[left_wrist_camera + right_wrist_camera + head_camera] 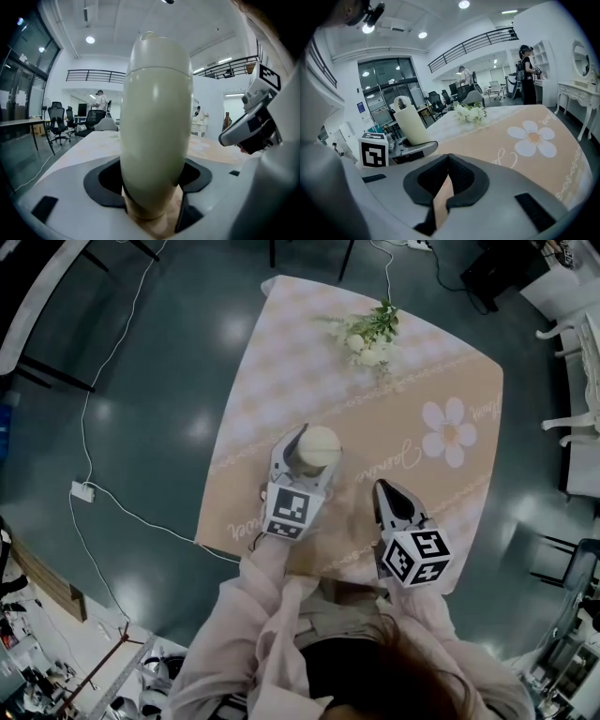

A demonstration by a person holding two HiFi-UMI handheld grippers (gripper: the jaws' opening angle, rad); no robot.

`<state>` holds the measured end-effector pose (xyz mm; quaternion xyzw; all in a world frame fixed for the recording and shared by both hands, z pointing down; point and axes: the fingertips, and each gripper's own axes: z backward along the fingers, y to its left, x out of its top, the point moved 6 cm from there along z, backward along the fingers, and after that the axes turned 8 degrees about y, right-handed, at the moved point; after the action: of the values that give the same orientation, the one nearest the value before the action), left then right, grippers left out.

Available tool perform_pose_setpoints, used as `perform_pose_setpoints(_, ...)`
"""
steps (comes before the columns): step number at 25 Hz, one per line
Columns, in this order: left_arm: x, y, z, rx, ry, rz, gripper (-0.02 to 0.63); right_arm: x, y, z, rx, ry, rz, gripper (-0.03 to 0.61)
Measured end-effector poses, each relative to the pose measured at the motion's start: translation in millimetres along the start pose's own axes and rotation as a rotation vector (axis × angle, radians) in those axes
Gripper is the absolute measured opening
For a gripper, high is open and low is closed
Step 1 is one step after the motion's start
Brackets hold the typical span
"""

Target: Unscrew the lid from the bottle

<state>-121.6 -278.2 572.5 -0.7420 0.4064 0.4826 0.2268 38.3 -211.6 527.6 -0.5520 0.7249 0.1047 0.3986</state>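
A cream bottle (318, 447) (157, 140) stands upright on the floral tablecloth (394, 399), its rounded lid (159, 51) still seated on top above a thin seam. My left gripper (312, 454) (152, 190) reaches in from the near side, and its dark pads lie against both sides of the bottle's lower body. My right gripper (383, 487) (448, 161) rests low over the cloth to the right of the bottle, shut, with nothing between its pads. From the right gripper view the bottle (409, 123) shows at the left, standing in the left gripper's jaws.
A bunch of white flowers (368, 334) (471, 112) lies at the table's far side. A cable with a power adapter (82, 490) runs over the floor at the left. White chairs (574, 427) stand at the right. A person (528, 75) stands far behind the table.
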Motion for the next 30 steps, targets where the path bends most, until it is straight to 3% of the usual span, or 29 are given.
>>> perform_pose_setpoints(15, 3, -30, 36, -0.070, 0.070, 0.012, 0.314, 8, 8, 30, 0.046, -0.076, 0.056, 0.012)
perform_pose_setpoints(26, 28, -98, 85, -0.235, 0.121, -0.012, 0.314, 32, 28, 94, 0.216, -0.232, 0.153, 0.012)
perform_pose_setpoints(30, 38, -119, 97, -0.305, 0.143, -0.050, 0.314, 41, 36, 119, 0.336, -0.287, 0.129, 0.012)
